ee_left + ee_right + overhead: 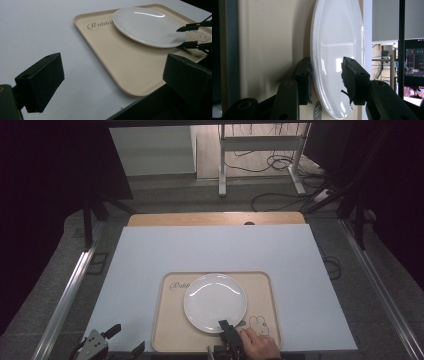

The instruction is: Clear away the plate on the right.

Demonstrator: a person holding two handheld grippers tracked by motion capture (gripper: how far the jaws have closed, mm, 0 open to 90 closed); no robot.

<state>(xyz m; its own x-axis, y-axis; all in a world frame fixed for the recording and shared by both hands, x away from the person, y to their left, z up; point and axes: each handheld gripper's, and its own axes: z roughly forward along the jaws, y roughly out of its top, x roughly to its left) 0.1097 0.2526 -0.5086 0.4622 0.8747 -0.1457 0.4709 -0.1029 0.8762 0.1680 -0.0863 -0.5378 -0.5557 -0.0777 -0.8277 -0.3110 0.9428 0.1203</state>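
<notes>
Right gripper (226,326) turned sideways at the near rim of the glossy white plate (215,302), fingers (352,75) narrowly astride it, upper one clear of it; left gripper (122,339) wide open.

The table is seen from above and behind in the high view. The white plate (215,302) (149,26) (337,57) is viewed obliquely from the left gripper view and closely, rolled sideways, from the right gripper view.

Plain white round plate (215,302), glossy, nothing on it, lying flat in the middle of my beige tray (170,335). Its rim at about 5 o'clock sits between my open jaws, one under, one over. It covers part of the tray's lettering at 10 o'clock.
</notes>
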